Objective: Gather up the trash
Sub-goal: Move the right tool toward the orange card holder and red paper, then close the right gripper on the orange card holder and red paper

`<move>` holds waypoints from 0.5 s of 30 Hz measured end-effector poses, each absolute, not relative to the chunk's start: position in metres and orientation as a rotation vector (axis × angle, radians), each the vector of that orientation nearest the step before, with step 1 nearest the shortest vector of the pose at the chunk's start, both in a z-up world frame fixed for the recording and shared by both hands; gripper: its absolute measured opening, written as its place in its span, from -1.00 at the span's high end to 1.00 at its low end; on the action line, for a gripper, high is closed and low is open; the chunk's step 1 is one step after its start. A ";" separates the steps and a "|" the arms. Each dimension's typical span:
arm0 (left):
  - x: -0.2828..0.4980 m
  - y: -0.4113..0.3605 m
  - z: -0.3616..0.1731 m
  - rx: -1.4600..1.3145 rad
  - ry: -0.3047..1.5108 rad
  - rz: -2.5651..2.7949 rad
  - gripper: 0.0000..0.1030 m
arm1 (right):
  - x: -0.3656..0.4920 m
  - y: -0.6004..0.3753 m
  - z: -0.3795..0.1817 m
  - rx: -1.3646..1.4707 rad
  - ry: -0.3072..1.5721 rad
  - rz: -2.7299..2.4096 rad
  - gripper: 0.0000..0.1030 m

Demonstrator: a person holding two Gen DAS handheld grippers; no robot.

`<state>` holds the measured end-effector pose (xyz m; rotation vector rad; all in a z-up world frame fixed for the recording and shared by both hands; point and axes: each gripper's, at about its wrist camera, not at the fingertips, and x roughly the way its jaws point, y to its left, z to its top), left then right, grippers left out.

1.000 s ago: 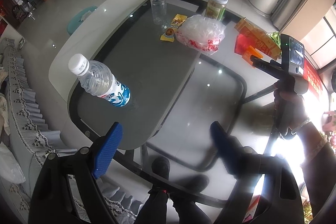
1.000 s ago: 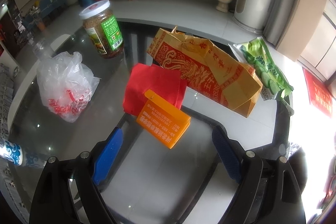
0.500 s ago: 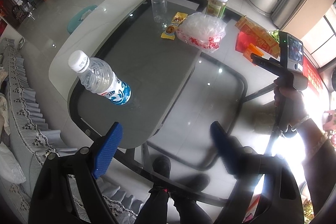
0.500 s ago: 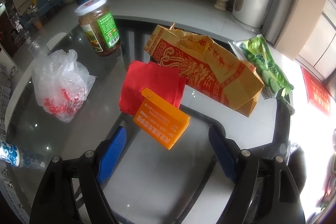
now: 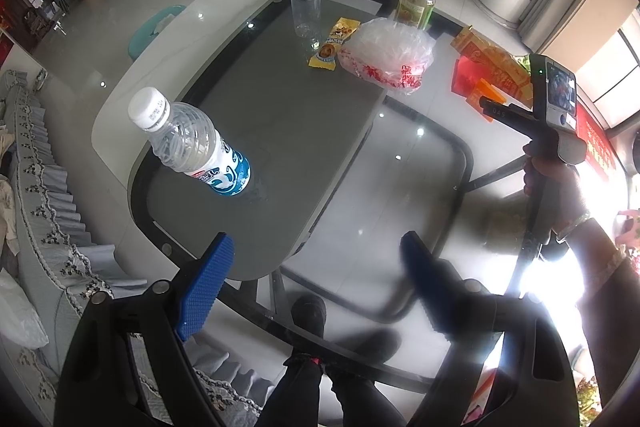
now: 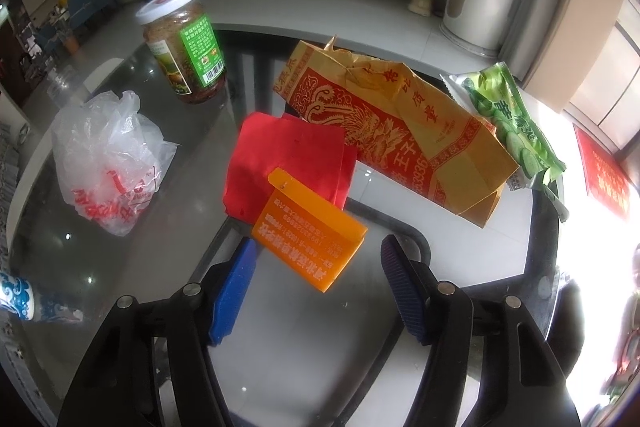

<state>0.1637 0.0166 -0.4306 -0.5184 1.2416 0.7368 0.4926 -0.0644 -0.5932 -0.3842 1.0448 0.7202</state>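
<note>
Right wrist view: right hand-held gripper (image 6: 316, 259), jaws just closing yet unclamped, straddles orange card box (image 6: 308, 231); looks light, crushable, best pinched across its flat sides.

Both views are bright daylight scenes with strong fisheye bending: straight edges curve and the corners fall to black. Hard white glare floods in from the window (image 5: 616, 75) on the right, washing out detail at the right edge of each view. The glass table (image 5: 280, 115) mirrors small ceiling lights as white dots. The left gripper's (image 5: 316, 259) right finger (image 5: 420, 267) is backlit, dark and soft. Central objects stay sharp; far background is slightly hazy.
</note>
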 end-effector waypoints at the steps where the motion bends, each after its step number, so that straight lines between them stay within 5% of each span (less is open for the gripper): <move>1: 0.164 0.017 -0.431 -0.518 1.242 0.738 -0.62 | 0.493 -0.064 -0.594 -0.384 1.050 0.722 -0.12; 15: 0.162 0.015 -0.436 -0.515 1.258 0.741 -0.62 | 0.499 -0.056 -0.609 -0.377 1.106 0.733 0.32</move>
